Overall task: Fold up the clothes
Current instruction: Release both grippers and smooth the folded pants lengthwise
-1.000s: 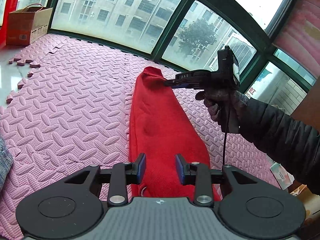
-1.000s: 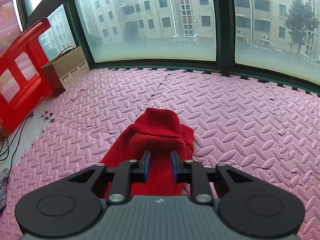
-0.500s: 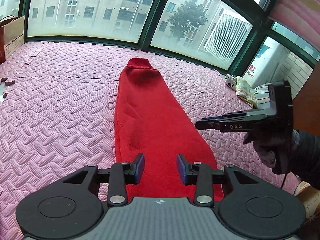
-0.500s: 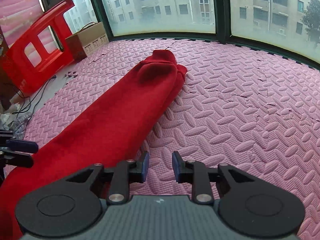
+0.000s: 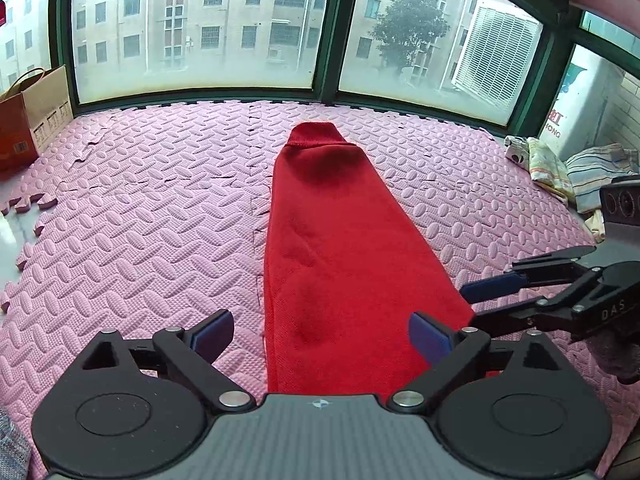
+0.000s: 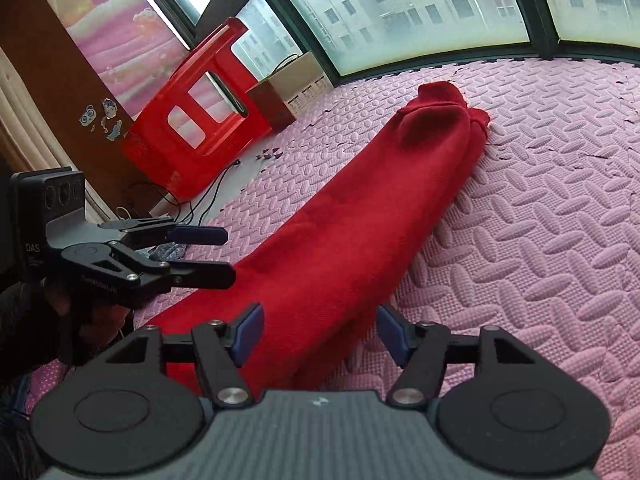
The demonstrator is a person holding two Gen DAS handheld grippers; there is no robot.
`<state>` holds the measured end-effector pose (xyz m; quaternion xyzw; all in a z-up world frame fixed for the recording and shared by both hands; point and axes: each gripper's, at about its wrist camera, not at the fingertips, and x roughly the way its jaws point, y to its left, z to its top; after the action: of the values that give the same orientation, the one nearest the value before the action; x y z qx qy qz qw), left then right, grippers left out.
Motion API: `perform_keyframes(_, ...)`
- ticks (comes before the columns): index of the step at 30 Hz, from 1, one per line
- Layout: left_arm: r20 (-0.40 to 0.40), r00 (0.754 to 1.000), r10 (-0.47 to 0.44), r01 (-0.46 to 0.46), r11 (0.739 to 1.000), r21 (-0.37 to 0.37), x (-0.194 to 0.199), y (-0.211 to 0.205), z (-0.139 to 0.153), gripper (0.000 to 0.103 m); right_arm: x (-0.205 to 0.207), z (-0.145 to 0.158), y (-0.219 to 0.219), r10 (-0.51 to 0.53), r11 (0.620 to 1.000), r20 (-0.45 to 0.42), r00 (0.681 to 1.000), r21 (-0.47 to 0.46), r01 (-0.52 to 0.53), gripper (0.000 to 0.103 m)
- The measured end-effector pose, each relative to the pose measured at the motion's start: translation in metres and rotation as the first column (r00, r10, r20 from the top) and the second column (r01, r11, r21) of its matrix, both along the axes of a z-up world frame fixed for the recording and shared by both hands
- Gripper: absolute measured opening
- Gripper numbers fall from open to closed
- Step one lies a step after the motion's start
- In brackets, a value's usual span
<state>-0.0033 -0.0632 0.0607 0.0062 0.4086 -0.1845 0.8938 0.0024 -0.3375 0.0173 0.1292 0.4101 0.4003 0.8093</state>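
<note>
A red knitted garment (image 5: 332,248) lies folded lengthwise into a long narrow strip on the pink foam mat (image 5: 152,200), its collar end far from me. It also shows in the right wrist view (image 6: 360,232). My left gripper (image 5: 320,334) is open and empty, jaws wide, over the near end of the strip. My right gripper (image 6: 320,330) is open and empty at the near right corner of the strip; it shows from the side in the left wrist view (image 5: 476,304). The left gripper shows in the right wrist view (image 6: 216,252) beside the strip's left edge.
A cardboard box (image 5: 32,112) stands at the far left by the windows. A pile of folded striped clothes (image 5: 568,168) lies at the right edge of the mat. A red plastic stool (image 6: 200,116) and cables (image 6: 184,204) are off the mat.
Both grippers have opened wide. The right gripper has left the collar end and come down to the near end of the garment, beside the left gripper. The garment now lies flat.
</note>
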Motion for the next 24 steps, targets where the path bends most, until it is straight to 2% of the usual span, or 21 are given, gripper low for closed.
perform_keyframes(4, -0.009, 1.000, 0.025, -0.025, 0.998, 0.052, 0.011, -0.003, -0.005, 0.099, 0.003, -0.004, 0.008, 0.052, 0.997, 0.005, 0.999, 0.050, -0.052, 0.065)
perform_keyframes(8, -0.032, 0.998, 0.055, -0.052, 0.993, 0.104, 0.020, -0.002, -0.013, 0.100, 0.011, 0.000, 0.018, 0.097, 0.991, 0.039, 0.995, 0.084, -0.100, 0.070)
perform_keyframes(10, -0.044, 0.996, 0.077, -0.071, 0.991, 0.115, 0.023, 0.001, -0.017, 0.100, 0.015, -0.004, 0.020, 0.113, 0.990, 0.034, 0.993, 0.081, -0.115, 0.074)
perform_keyframes(13, -0.056, 0.994, 0.098, -0.091, 0.988, 0.123, 0.025, 0.004, -0.021, 0.100, 0.023, -0.013, 0.018, 0.109, 0.990, 0.017, 0.994, 0.087, -0.110, 0.074)
perform_keyframes(17, -0.063, 0.992, 0.113, -0.105, 0.986, 0.127, 0.026, 0.007, -0.025, 0.100, 0.037, -0.019, 0.018, 0.119, 0.978, -0.013, 0.993, 0.172, -0.116, 0.076)
perform_keyframes(19, -0.067, 0.990, 0.124, -0.114, 0.985, 0.133, 0.028, 0.007, -0.027, 0.100, 0.043, -0.021, 0.023, 0.172, 0.964, -0.034, 0.985, 0.209, -0.161, 0.076)
perform_keyframes(22, -0.072, 0.987, 0.145, -0.134, 0.981, 0.141, 0.030, 0.007, -0.031, 0.100, 0.043, -0.027, 0.026, 0.288, 0.931, -0.077, 0.954, 0.255, -0.261, 0.076)
perform_keyframes(24, -0.074, 0.986, 0.151, -0.140, 0.980, 0.144, 0.031, 0.008, -0.032, 0.101, 0.038, -0.027, 0.023, 0.353, 0.913, -0.074, 0.933, 0.244, -0.326, 0.076)
